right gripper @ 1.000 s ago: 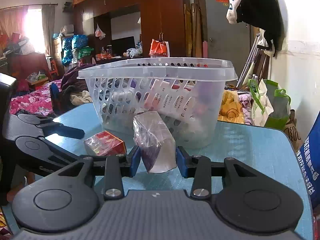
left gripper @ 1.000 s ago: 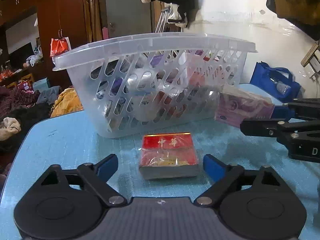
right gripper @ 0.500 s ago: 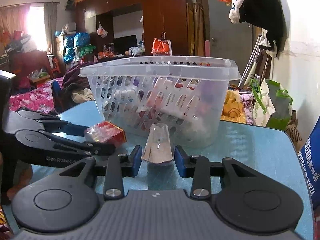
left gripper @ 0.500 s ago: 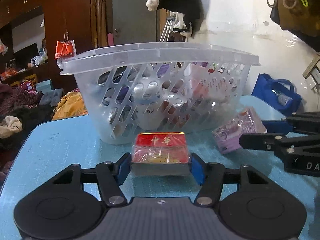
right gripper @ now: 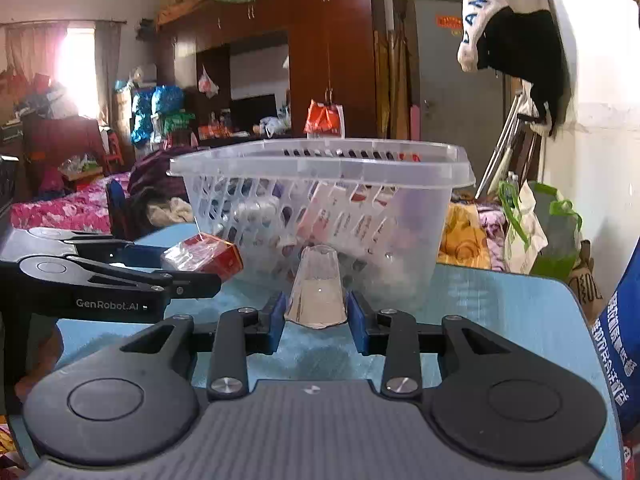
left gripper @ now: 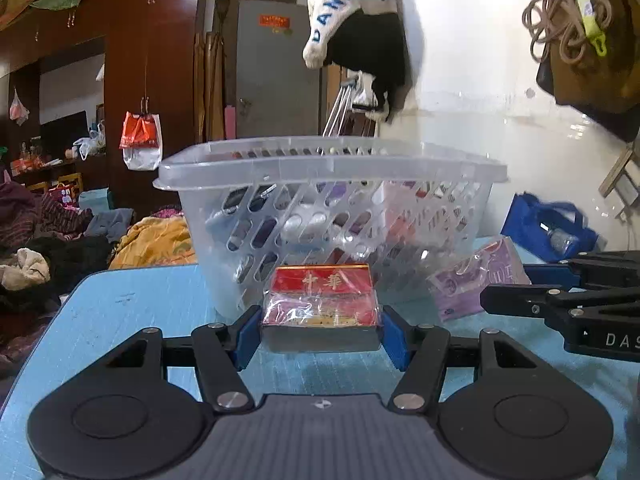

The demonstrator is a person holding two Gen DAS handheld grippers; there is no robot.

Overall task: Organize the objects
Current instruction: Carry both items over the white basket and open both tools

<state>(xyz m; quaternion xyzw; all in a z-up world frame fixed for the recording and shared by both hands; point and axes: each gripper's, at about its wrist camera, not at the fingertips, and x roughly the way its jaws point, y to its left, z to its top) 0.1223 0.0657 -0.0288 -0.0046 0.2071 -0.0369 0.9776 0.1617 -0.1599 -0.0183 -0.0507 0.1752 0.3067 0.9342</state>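
Basket (left gripper: 332,176) of slotted clear plastic stands on the blue table (left gripper: 132,304). Left gripper (left gripper: 320,330) clamps a red carton (left gripper: 320,300), long axis crosswise. Right gripper (right gripper: 316,312) pinches a purple packet (right gripper: 317,292) end-on; left view shows its side (left gripper: 476,282).

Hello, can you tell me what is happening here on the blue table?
A person is tidying small items, using a hand-held tool in each hand. The left tool is shut on a red box wrapped in clear film. The right tool is shut on a purple packet. Both items sit low over the blue table, just in front of a clear plastic basket that already holds other things. Neither item is in the basket yet.
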